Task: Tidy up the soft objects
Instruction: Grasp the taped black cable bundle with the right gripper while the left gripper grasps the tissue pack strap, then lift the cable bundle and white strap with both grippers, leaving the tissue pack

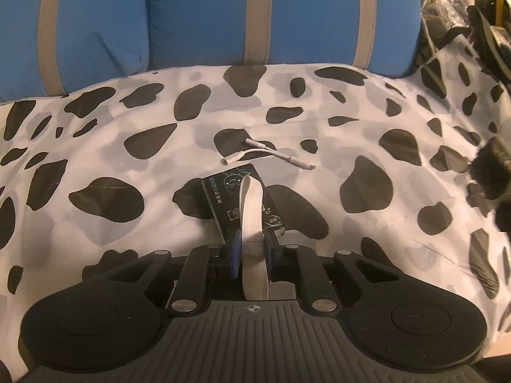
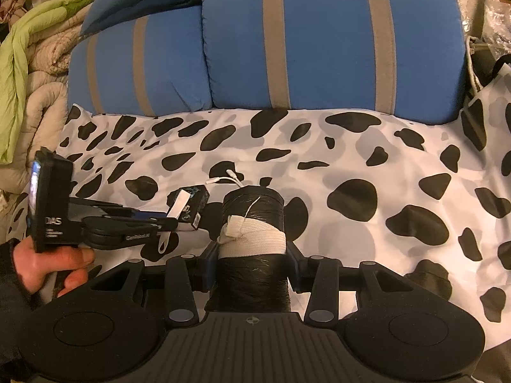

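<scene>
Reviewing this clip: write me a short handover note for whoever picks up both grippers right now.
Left gripper: jaws shut on a white elastic strap that lies across a small black box on the cow-print bedspread.
Right gripper: jaws shut on a black roll with a white elastic band around its middle, held upright over the bedspread.
Nearby: a white adapter cable lies loose just beyond the box; blue striped cushions stand behind.
Done: both items gripped.
Left: neither has been put away yet; the cable is untouched. Where they go is not visible.
</scene>
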A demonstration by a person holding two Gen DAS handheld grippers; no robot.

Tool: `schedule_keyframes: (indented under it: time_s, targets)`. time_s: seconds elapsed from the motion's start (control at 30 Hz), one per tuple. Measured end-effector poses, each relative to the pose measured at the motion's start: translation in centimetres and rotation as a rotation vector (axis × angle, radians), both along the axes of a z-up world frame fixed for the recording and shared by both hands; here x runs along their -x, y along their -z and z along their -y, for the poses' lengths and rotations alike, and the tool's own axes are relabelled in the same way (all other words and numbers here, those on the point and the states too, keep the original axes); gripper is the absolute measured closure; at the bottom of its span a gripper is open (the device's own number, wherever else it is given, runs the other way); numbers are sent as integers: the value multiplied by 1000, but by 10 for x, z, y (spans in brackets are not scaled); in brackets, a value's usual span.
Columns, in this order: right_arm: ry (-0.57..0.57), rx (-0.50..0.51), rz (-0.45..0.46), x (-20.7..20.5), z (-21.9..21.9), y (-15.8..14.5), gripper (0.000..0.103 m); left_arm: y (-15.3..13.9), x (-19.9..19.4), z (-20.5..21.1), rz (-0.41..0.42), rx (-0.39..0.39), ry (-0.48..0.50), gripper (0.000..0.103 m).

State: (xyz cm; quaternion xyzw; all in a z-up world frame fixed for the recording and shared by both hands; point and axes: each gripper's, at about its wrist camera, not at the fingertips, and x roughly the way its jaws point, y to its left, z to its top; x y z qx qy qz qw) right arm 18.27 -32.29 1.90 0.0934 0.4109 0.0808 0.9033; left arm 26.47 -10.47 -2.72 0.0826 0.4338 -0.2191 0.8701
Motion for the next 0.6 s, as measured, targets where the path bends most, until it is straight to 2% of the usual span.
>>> schedule_keyframes:
  time_s: [0.33,0.53,0.6]
  targets:
    - [-23,23,-25,-6,-17,5,57,-21,24,-28,18,57,-23,88]
    - [-23,27,-34,11,-27,5,57,-35,46,-39,36,105,-16,88]
    - [-22,28,-35,18,-30,5,57,-38,55,-40,53,95,-13,88]
